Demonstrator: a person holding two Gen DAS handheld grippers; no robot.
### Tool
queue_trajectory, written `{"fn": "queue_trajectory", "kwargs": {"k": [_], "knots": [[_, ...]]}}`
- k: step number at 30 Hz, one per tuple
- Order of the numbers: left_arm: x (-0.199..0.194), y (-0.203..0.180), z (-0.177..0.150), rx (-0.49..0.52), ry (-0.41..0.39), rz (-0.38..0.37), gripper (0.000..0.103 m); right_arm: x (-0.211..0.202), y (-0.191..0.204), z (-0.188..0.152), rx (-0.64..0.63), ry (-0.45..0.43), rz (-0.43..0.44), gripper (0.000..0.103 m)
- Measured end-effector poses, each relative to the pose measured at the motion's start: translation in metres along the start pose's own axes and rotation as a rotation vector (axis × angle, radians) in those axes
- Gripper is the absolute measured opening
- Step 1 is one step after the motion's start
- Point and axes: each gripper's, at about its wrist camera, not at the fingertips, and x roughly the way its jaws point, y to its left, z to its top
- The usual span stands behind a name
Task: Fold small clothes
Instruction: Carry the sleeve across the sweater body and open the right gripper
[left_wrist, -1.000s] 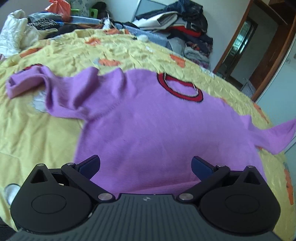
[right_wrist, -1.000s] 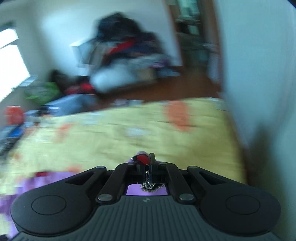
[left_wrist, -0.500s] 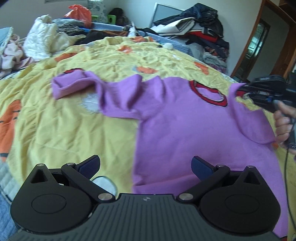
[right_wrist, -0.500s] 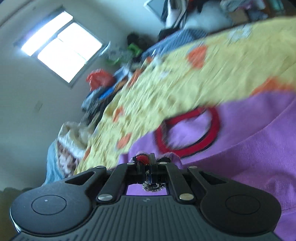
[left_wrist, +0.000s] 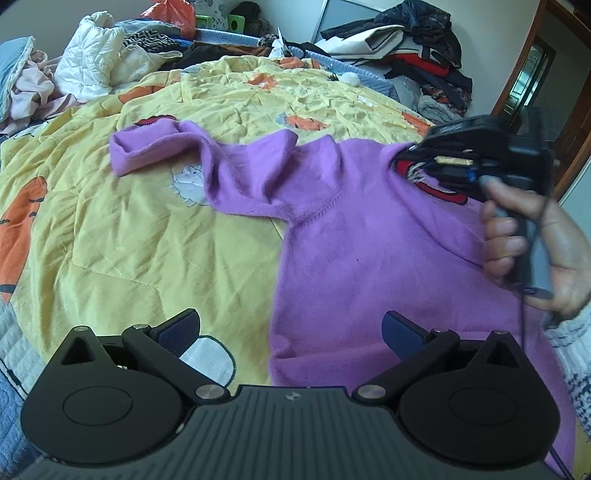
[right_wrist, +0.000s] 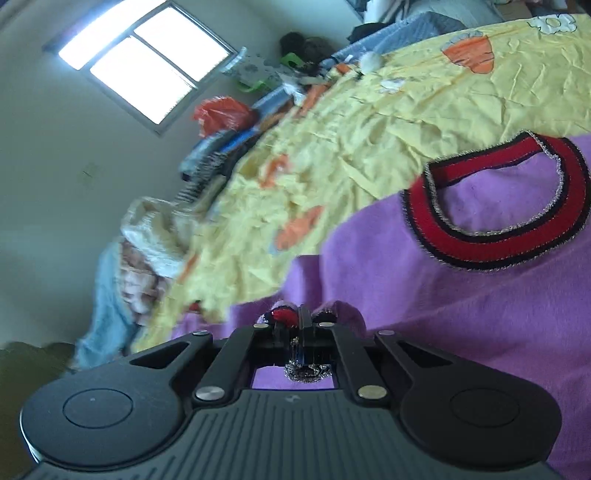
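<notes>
A small purple sweater (left_wrist: 354, 236) with a red and black collar (right_wrist: 495, 236) lies front up on the yellow bed cover (left_wrist: 140, 229). Its left sleeve (left_wrist: 155, 147) lies crumpled out to the left. My left gripper (left_wrist: 291, 328) is open and empty, hovering over the sweater's bottom hem. My right gripper (right_wrist: 301, 317) is shut on the right sleeve's cuff (right_wrist: 284, 314) and holds it folded over the sweater's chest near the collar. It also shows in the left wrist view (left_wrist: 413, 166), held by a hand.
The yellow cover has orange carrot prints. Piles of clothes (left_wrist: 406, 62) lie at the far end of the bed, white and pink bedding (left_wrist: 81, 70) at the far left. A doorway (left_wrist: 532, 81) is at the right, a window (right_wrist: 144, 62) on the wall.
My right gripper has carried the right sleeve from the sweater's outer right side inward over the chest, up to the collar. My left gripper has shifted left along the hem, still open.
</notes>
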Motion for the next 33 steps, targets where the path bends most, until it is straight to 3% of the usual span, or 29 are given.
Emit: {"fn": "queue_trajectory", "kwargs": {"k": [1, 2, 3, 4, 6, 7, 8, 10, 13, 15, 16, 17, 18, 20, 21, 23, 26, 27, 28, 29, 33], "knots": [[0.001, -0.002, 0.001, -0.001, 0.003, -0.005, 0.103, 0.011, -0.003, -0.002, -0.024, 0.043, -0.036, 0.009], [0.002, -0.004, 0.002, -0.004, 0.004, -0.014, 0.103, 0.02, -0.005, -0.005, -0.043, 0.094, -0.085, 0.022], [0.003, -0.005, 0.004, -0.009, 0.002, -0.024, 0.103, 0.022, -0.007, -0.008, -0.069, 0.121, -0.12, 0.025], [0.004, -0.007, 0.007, -0.016, -0.002, -0.033, 0.103, 0.013, -0.008, -0.011, -0.107, 0.107, -0.102, 0.026], [0.006, -0.013, 0.016, -0.026, -0.022, -0.059, 0.103, -0.018, -0.013, -0.012, -0.15, 0.049, -0.086, 0.056], [0.008, -0.017, 0.021, -0.031, -0.036, -0.082, 0.103, -0.039, -0.019, -0.012, -0.164, 0.002, -0.111, 0.095], [0.011, -0.021, 0.028, -0.043, -0.045, -0.106, 0.103, -0.059, -0.026, -0.011, -0.183, -0.049, -0.131, 0.103], [0.018, -0.029, 0.041, -0.069, -0.066, -0.18, 0.103, -0.101, -0.047, -0.013, -0.202, -0.151, -0.14, 0.103], [0.038, -0.047, 0.06, -0.103, -0.063, -0.247, 0.103, -0.13, -0.079, -0.011, -0.187, -0.08, -0.07, 0.103], [0.051, -0.059, 0.077, -0.097, -0.075, -0.283, 0.103, -0.139, -0.086, -0.016, -0.246, -0.094, -0.183, 0.103], [0.057, -0.062, 0.087, -0.107, -0.093, -0.277, 0.103, -0.142, -0.091, -0.017, -0.262, -0.124, -0.233, 0.101], [0.062, -0.062, 0.098, -0.14, -0.096, -0.248, 0.103, -0.14, -0.095, -0.014, -0.248, -0.122, -0.219, 0.092], [0.064, -0.059, 0.107, -0.189, -0.096, -0.224, 0.103, -0.135, -0.096, -0.011, -0.215, -0.095, -0.143, 0.087], [0.063, -0.046, 0.123, -0.294, -0.12, -0.244, 0.103, -0.113, -0.089, -0.006, -0.165, -0.058, 0.012, 0.085], [0.059, -0.039, 0.127, -0.332, -0.136, -0.25, 0.103, -0.097, -0.074, -0.005, -0.219, -0.049, 0.029, 0.083], [0.046, -0.022, 0.127, -0.396, -0.162, -0.214, 0.103, -0.055, -0.034, -0.007, -0.393, -0.016, -0.029, 0.079], [0.032, 0.0, 0.119, -0.404, -0.144, -0.171, 0.103, 0.005, 0.002, -0.007, -0.561, 0.034, -0.03, 0.077], [0.028, 0.008, 0.113, -0.4, -0.132, -0.151, 0.103, 0.021, 0.009, -0.006, -0.591, 0.058, -0.025, 0.072], [0.024, 0.015, 0.106, -0.4, -0.123, -0.128, 0.103, 0.035, 0.014, -0.003, -0.61, 0.089, -0.005, 0.026], [0.021, 0.023, 0.1, -0.403, -0.113, -0.108, 0.103, 0.044, 0.018, 0.0, -0.602, 0.118, -0.001, 0.004], [0.014, 0.05, 0.079, -0.391, -0.097, -0.054, 0.103, 0.013, 0.037, 0.016, -0.607, -0.002, -0.013, 0.004]]}}
